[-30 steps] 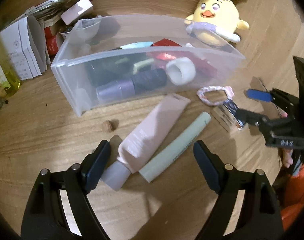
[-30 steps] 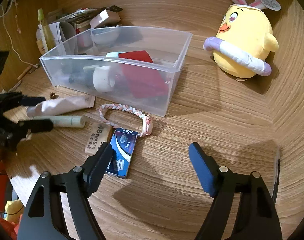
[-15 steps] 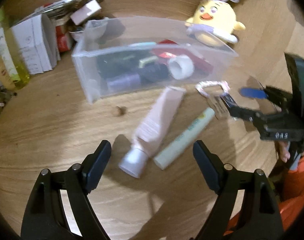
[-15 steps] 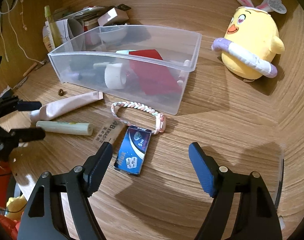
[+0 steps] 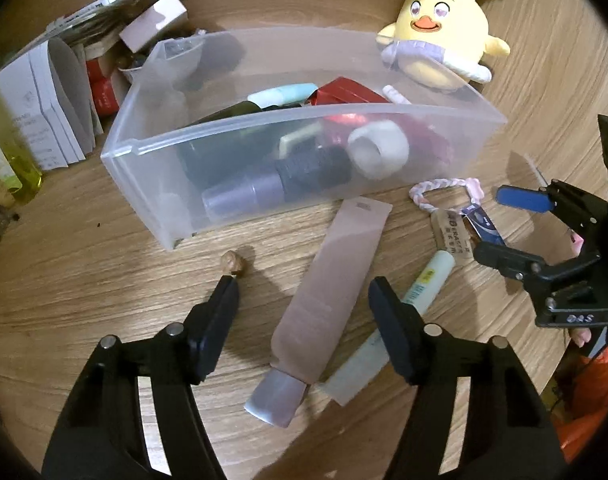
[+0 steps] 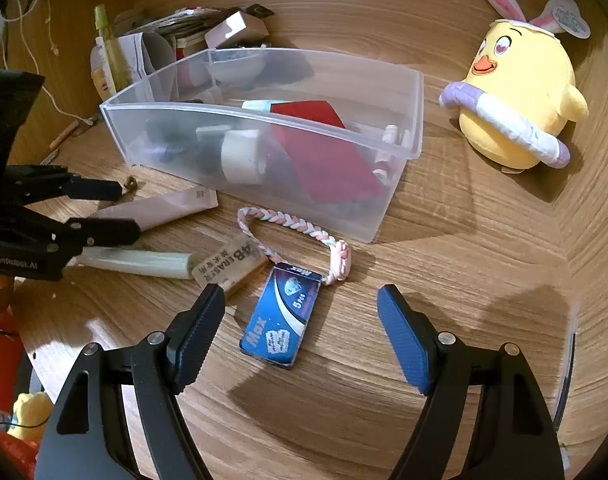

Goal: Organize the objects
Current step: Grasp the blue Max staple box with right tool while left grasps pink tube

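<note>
A clear plastic bin [image 5: 152, 148] [image 6: 400, 184] on the wooden table holds several items: a purple bottle, a white tape roll, a red pack. In front of it lie a pink tube [image 5: 328, 292] [image 6: 160, 210], a pale green tube [image 5: 420, 284] [image 6: 140, 261], an eraser [image 6: 228, 266], a braided pink band [image 6: 296, 226] and a blue razor-blade box [image 6: 282, 318]. My left gripper [image 5: 304, 312] is open, low over the pink tube with its fingers either side. My right gripper [image 6: 300, 340] is open, just above the blue box.
A yellow chick plush [image 5: 440, 36] [image 6: 516, 108] sits right of the bin. Boxes, papers and a yellow-green bottle [image 5: 8, 160] crowd the back left. A small brown nut-like bit [image 5: 232, 262] lies by the left finger.
My left gripper moved forward and down so the pink tube now lies between its fingers. My right gripper moved closer to the blue box. Nothing was taken hold of.
</note>
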Motion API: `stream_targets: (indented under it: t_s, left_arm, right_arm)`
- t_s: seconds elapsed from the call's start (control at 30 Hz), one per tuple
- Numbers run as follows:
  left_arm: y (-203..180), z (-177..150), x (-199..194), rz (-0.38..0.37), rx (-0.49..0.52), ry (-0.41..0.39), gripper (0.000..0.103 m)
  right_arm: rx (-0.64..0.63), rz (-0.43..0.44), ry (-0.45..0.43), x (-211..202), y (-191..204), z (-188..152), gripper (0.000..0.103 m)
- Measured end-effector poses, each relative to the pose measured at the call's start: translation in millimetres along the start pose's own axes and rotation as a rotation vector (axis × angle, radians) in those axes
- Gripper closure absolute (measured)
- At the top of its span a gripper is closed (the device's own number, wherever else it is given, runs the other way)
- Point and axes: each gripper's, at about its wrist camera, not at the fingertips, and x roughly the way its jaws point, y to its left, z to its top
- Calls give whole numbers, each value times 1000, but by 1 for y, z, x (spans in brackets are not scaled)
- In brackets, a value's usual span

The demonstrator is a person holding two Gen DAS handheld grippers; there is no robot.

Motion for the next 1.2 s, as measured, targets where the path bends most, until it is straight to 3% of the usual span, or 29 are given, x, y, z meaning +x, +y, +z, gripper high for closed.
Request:
stream_targets:
  t_s: [0.1, 0.17, 0.2, 0.27, 0.43, 0.63, 0.8, 1.13, 1.2]
  left_arm:
    - [0, -5, -4, 22, 9, -14, 51]
    - [0, -9, -8, 32, 10, -21, 61]
    - [1, -12, -10, 34, 12, -23, 62]
    - [4, -17, -14, 38, 8, -28, 66]
    - [17, -31, -25, 29, -24, -25, 66]
    - [23, -41, -30, 50, -38, -60, 66]
    - [23, -48, -37, 5, -69, -107, 83]
    - [23, -63, -58, 38, -119, -155, 90]
    - [24, -65, -64, 52, -130, -171, 97]
  right_arm:
    - [-5, -24, 11, 3, -3, -2, 32]
    - [-8, -19, 9, 2, -5, -3, 43]
    - [-8, -16, 6, 1, -6, -3, 46]
    - [-5, 5, 3, -1, -7, -4, 61]
    - [-27, 21, -6, -4, -2, -5, 77]
    - [-35, 23, -13, -5, 2, -7, 78]
    - [-16, 22, -31, -9, 3, -8, 78]
    - [45, 40, -93, -31, -1, -10, 78]
    - [57, 47, -107, -35, -3, -10, 78]
